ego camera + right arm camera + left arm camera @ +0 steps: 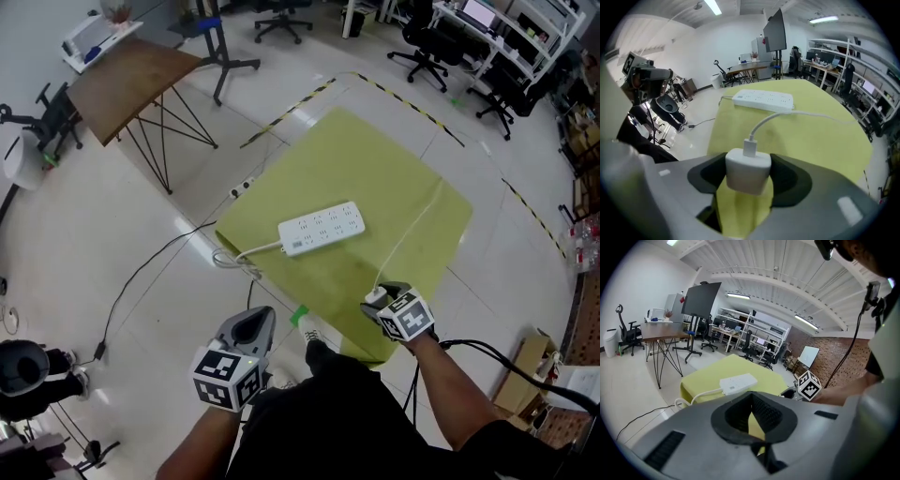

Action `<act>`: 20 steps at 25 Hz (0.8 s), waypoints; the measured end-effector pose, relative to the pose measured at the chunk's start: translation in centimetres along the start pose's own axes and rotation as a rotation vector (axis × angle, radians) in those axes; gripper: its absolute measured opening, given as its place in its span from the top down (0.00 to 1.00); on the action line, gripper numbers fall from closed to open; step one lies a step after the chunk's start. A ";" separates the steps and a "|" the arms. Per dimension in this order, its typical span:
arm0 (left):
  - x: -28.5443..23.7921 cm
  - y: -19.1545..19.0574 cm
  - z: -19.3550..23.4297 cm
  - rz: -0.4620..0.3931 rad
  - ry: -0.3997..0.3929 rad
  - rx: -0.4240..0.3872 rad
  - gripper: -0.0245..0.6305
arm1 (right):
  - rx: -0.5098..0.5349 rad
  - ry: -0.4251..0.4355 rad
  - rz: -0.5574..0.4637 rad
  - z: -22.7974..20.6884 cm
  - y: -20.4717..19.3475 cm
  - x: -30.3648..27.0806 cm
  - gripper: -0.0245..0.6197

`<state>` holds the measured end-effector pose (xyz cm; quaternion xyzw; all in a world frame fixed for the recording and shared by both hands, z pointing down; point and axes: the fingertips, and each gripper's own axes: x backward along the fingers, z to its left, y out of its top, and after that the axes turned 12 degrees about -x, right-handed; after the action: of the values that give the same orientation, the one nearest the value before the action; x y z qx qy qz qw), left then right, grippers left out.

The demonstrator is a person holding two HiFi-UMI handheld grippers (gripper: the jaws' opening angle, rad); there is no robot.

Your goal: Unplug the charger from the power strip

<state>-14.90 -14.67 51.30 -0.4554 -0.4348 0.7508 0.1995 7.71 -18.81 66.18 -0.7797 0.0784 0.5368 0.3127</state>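
At the lower right of the head view, the right gripper (378, 298) has its fingers set wide around the white charger (747, 169), gripping its flat sides. It is unplugged and well apart from the power strip (322, 228) on the yellow tabletop (394, 169). It looks light, hard and smooth, probably slippery, so hold the body, not the limp cable (412, 225). Its cable end points toward the strip, long axis along the fingers. The left gripper (251, 326) is closed on nothing.

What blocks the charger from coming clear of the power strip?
Nothing visible. The right gripper holds the charger, already off the power strip; only yellow mat lies between them.
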 end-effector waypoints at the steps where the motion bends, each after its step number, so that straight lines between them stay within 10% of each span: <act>1: 0.0 -0.1 -0.2 0.000 -0.006 -0.001 0.95 | -0.003 -0.009 0.008 -0.1 -0.7 0.2 0.53; 20: 2.7 -1.0 -1.7 -0.008 0.003 -0.004 0.95 | -0.028 -0.074 0.019 -0.8 -4.1 -2.1 0.51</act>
<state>-14.89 -11.50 50.41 -0.4553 -0.4377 0.7485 0.2020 9.42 -16.45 69.87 -0.7629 0.0666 0.5692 0.2992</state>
